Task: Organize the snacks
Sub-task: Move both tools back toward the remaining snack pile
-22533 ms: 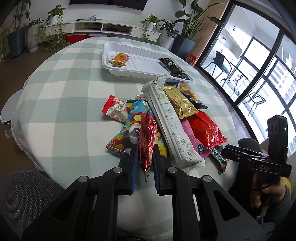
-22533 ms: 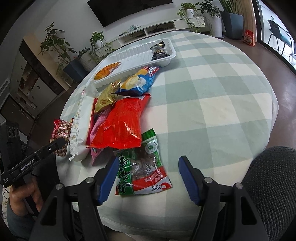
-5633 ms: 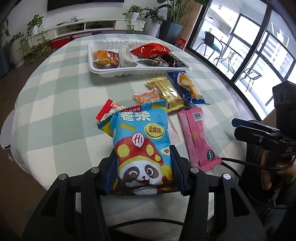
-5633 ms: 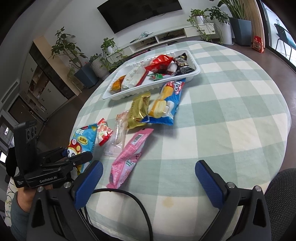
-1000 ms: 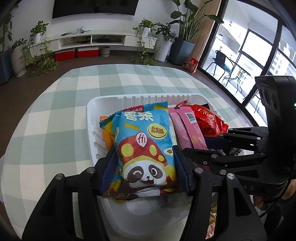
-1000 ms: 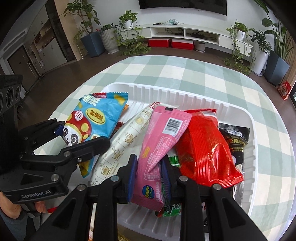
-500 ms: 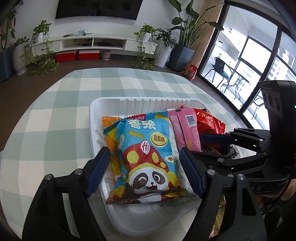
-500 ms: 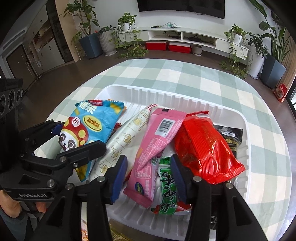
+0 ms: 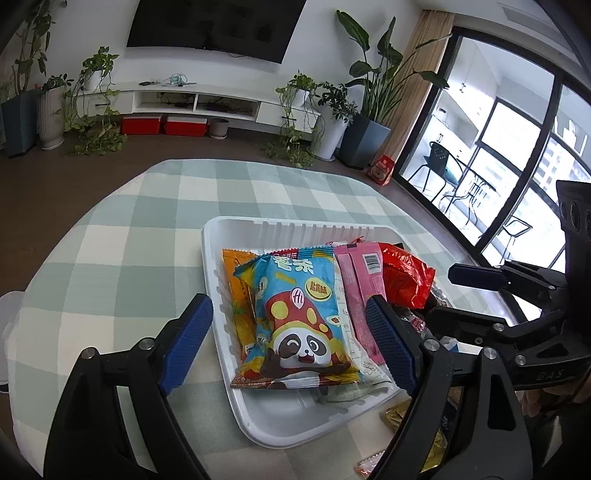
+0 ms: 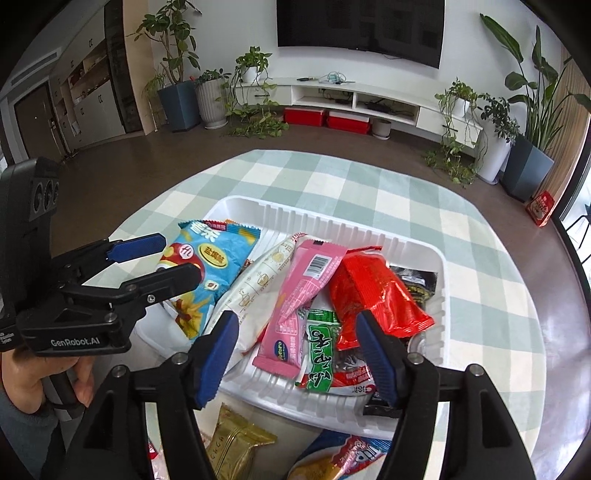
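Both tongs opening, nothing gripped — left tongs point(image 9: 290, 338) astride the glossy crinkled panda bag point(image 9: 295, 325), right tongs point(image 10: 295, 352) over the pink packet point(image 10: 301, 295) in the ribbed white tray point(image 10: 421, 251); lower packets half-hidden.

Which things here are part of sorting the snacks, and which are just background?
Part of the job:
- white tray
- panda snack bag
- pink packet
- red bag
- gold packet, not yet in the tray
- left gripper and right gripper, both opening, nothing gripped

Background:
- potted plants
- television
- red boxes
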Action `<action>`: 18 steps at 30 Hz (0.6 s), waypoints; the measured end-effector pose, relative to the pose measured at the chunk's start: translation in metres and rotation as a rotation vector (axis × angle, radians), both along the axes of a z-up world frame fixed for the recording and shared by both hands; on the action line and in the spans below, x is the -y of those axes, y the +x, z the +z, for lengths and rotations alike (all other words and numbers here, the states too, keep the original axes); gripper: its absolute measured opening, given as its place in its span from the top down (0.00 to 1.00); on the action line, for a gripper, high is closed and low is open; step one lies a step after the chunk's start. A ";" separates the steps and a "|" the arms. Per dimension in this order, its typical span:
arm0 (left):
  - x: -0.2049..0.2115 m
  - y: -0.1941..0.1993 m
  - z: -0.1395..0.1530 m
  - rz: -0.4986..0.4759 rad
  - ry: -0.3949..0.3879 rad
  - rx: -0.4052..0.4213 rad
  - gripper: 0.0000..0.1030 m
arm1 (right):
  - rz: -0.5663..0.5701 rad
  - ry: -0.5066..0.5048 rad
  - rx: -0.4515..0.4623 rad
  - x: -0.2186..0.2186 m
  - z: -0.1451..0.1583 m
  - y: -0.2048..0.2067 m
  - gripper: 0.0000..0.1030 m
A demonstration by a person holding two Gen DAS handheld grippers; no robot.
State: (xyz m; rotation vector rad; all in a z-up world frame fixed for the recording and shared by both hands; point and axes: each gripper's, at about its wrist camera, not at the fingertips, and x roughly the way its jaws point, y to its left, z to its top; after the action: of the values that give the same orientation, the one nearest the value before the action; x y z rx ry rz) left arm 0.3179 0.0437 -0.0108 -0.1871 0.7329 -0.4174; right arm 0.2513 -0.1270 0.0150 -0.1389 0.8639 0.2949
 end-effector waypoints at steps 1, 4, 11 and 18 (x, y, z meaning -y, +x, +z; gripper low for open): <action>-0.002 -0.003 0.002 0.004 -0.007 0.009 0.09 | -0.003 0.001 0.011 0.001 0.005 -0.003 0.26; -0.008 -0.012 0.008 0.026 -0.019 0.038 0.03 | -0.018 0.022 0.039 0.009 0.017 -0.014 0.21; -0.032 -0.054 0.018 0.111 -0.070 0.090 0.01 | -0.097 0.137 0.087 0.044 0.032 -0.053 0.11; -0.049 -0.108 0.011 0.185 -0.130 0.075 0.00 | -0.183 0.292 0.078 0.080 0.005 -0.115 0.07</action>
State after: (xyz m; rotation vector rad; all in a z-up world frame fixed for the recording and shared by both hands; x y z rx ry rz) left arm 0.2094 0.0930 0.0000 -0.3564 0.6092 -0.2942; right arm 0.1358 -0.2068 0.0201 0.1979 0.7419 0.2397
